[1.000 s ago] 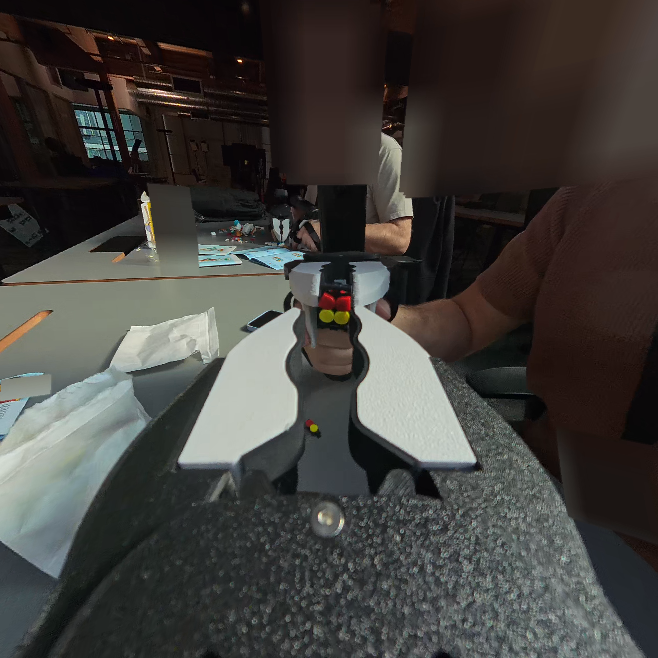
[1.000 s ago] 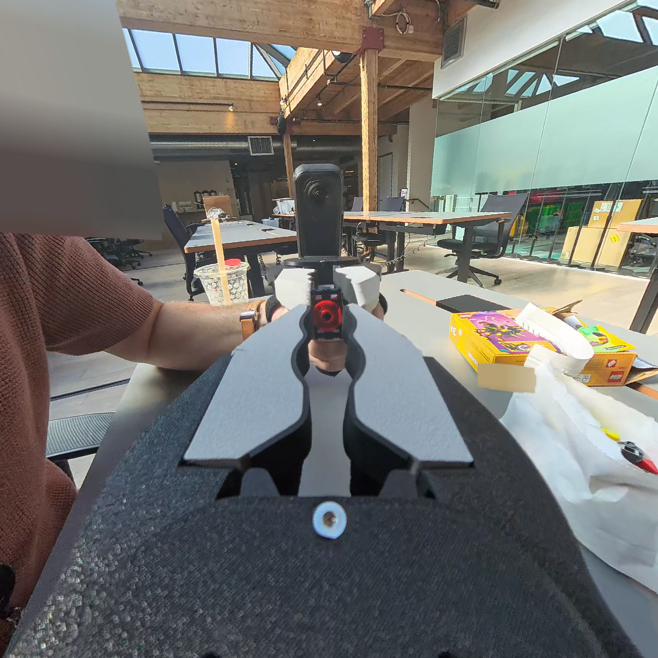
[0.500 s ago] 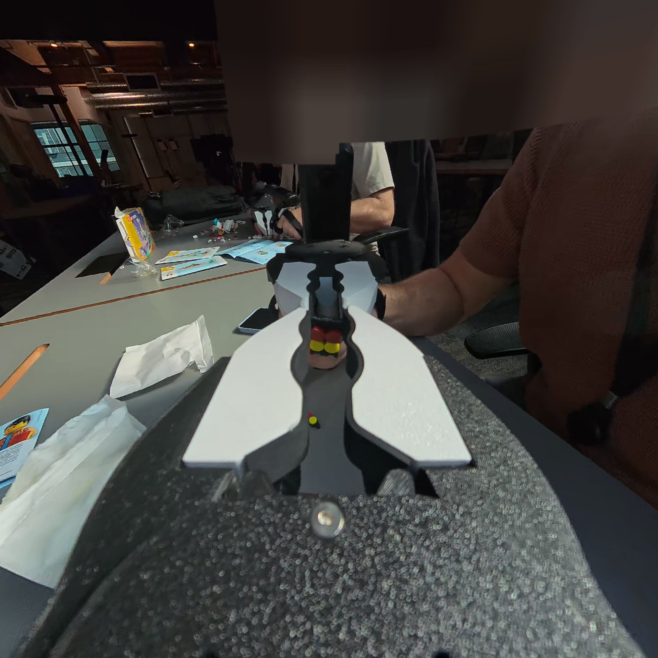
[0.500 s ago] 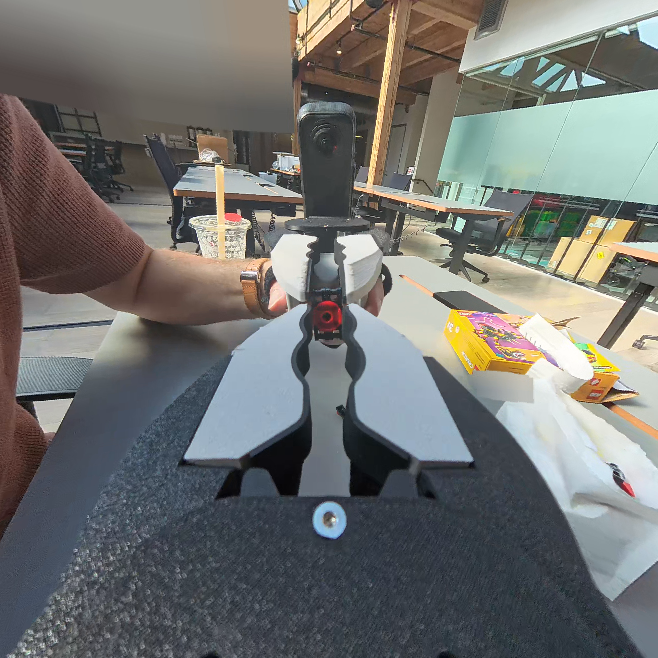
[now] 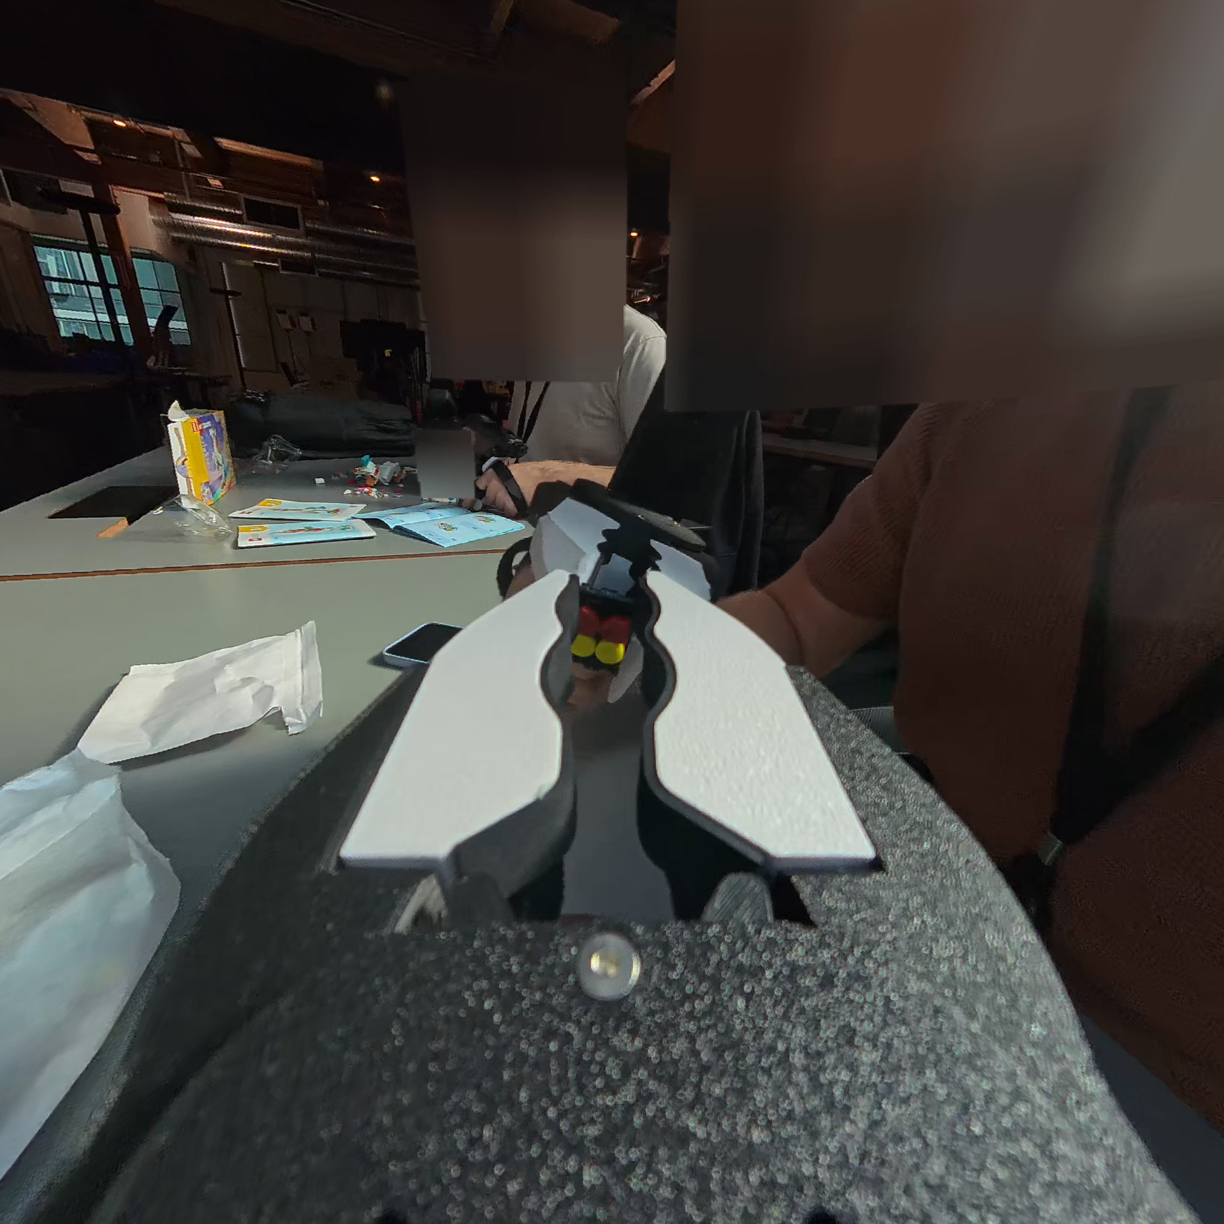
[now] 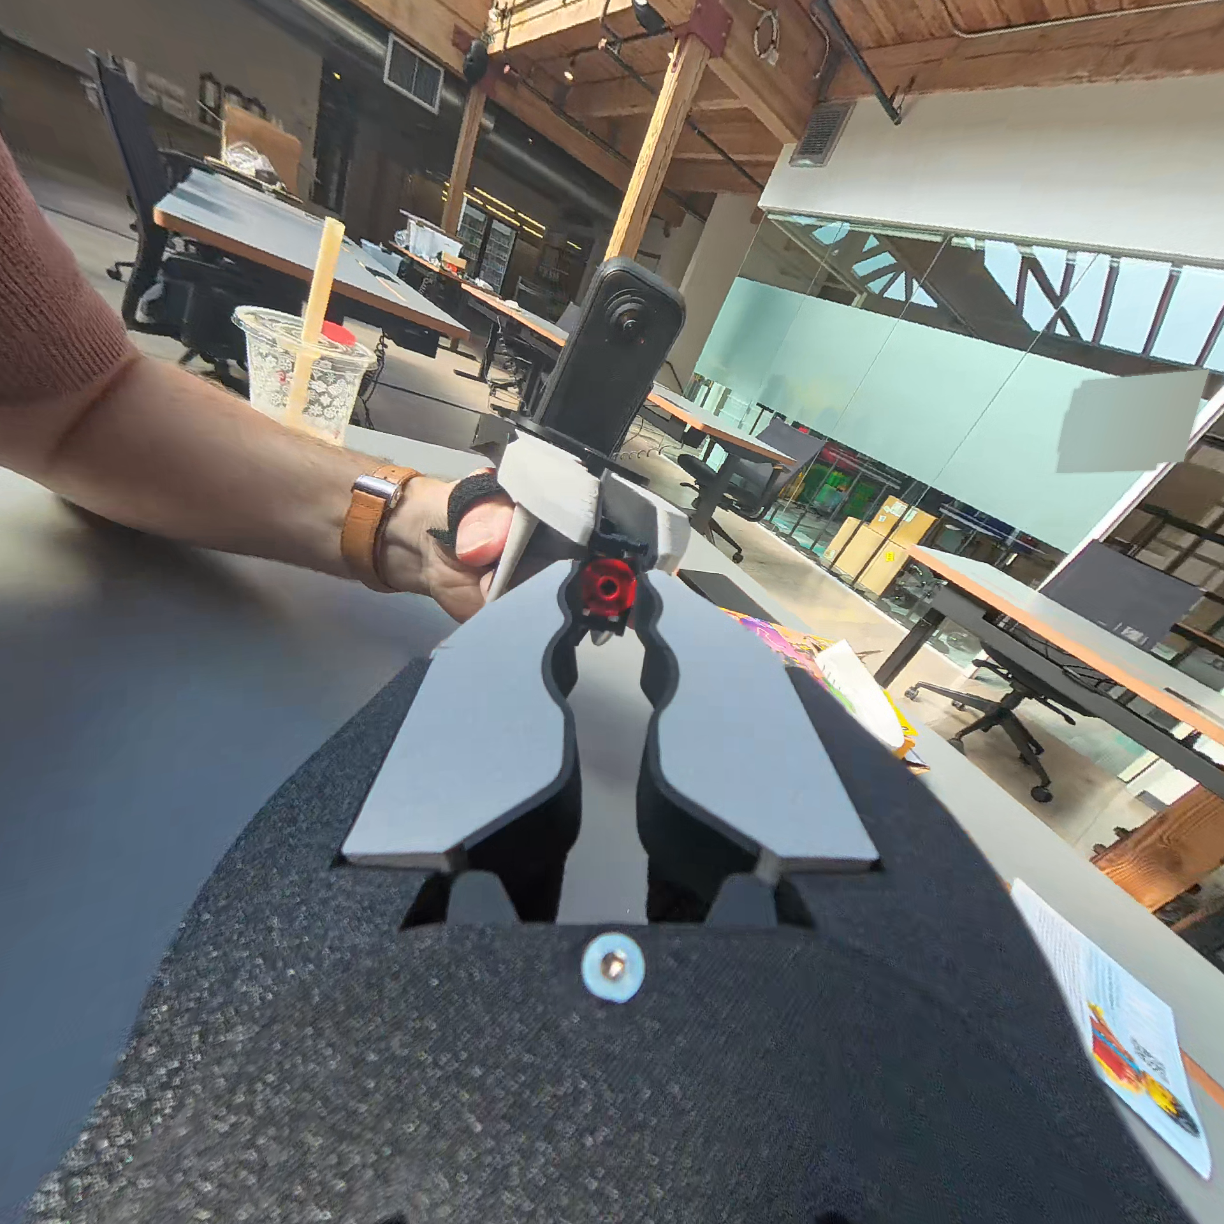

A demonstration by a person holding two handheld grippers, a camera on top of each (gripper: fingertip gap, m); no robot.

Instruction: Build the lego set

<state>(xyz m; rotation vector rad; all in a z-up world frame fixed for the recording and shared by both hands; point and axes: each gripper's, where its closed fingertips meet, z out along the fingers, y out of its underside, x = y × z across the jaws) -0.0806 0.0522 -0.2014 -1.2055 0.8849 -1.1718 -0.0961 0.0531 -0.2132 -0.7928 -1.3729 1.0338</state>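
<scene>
I hold both grippers nose to nose above the surface (image 5: 199, 616): left gripper (image 5: 599, 636) fingers pinch the red-yellow piece (image 5: 598, 637), right gripper (image 6: 606, 596) fingers pinch the red stud (image 6: 604, 587), lined up for mating.

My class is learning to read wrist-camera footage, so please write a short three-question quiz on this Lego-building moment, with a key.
1. True or false: the left gripper and the right gripper are far apart and both empty.
2. In the left wrist view, which colours show on the round pieces of the lego assembly? A) red and yellow B) blue and green C) white only
3. Fill in: between the white paper bag and the left gripper's fingers, a ___ lies on the table.

Key:
1. False: they meet tip to tip, both shut on the lego assembly.
2. A.
3. phone.
</scene>
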